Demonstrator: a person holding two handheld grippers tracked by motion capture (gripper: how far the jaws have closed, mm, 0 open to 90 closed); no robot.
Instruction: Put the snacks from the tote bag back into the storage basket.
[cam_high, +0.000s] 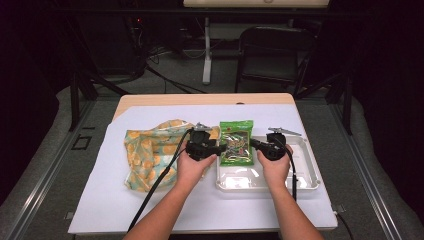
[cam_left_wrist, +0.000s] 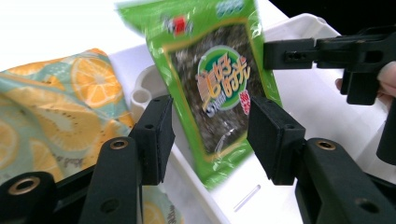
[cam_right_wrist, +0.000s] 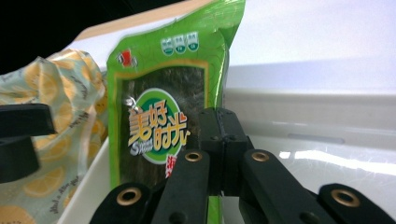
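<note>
Both tongs meet at a green snack packet (cam_high: 237, 143), which stands upright over the left end of a white plastic tray (cam_high: 306, 176) on a white-covered table (cam_high: 100, 200). Your right gripper (cam_high: 254, 143) is clamped tight on the packet's right edge; in the right gripper view its two black pads (cam_right_wrist: 223, 140) are pressed flat together with the foil edge pinched between them, and that pinch looks to be what keeps the packet off the tray floor. Your left gripper (cam_high: 221, 148) stands with its jaws spread wide; in the left gripper view the packet (cam_left_wrist: 217, 84) hangs in the gap between the pads (cam_left_wrist: 158, 135) without either one pressing on it, so it is not gripping. You hold the left one close on the opposite side, probably ready to take a second hold or steady the bag. To the left of the tray lies a crumpled cloth bag printed with orange slices (cam_high: 147, 155), its near edge just beside your left hand (cam_high: 190, 167). Your right hand (cam_high: 274, 167) hovers above the tray
</note>
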